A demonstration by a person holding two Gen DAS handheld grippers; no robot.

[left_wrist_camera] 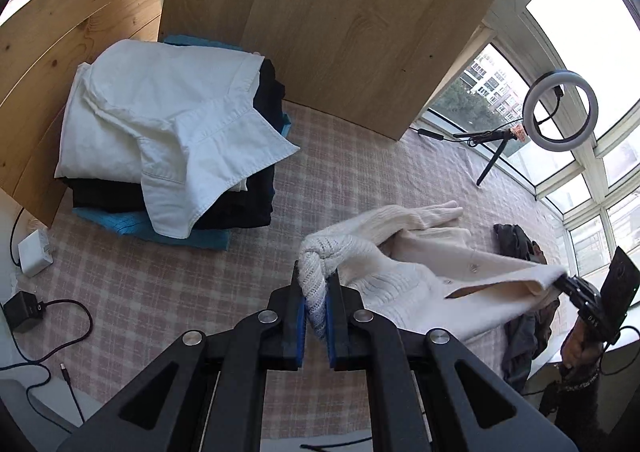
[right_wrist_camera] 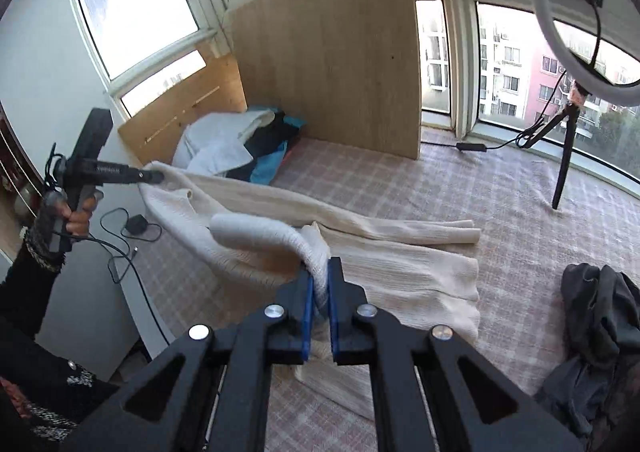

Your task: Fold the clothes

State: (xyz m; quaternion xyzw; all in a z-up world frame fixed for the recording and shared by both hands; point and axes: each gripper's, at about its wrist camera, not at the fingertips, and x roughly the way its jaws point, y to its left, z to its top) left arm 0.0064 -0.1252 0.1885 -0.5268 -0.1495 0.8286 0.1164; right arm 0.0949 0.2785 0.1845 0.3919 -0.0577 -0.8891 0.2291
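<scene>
Left claw pinches cream cardigan above pink plaid bedcover, windows behind

A sweater lies spread on the cloth-covered surface, between the folded stack in the corner of the boards and a crumpled garment. A ring light stands by the windows.

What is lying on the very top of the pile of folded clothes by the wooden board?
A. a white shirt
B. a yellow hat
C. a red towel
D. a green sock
A: a white shirt lies on top of the pile, above dark clothes and a blue garment, next to the wooden board.
</scene>
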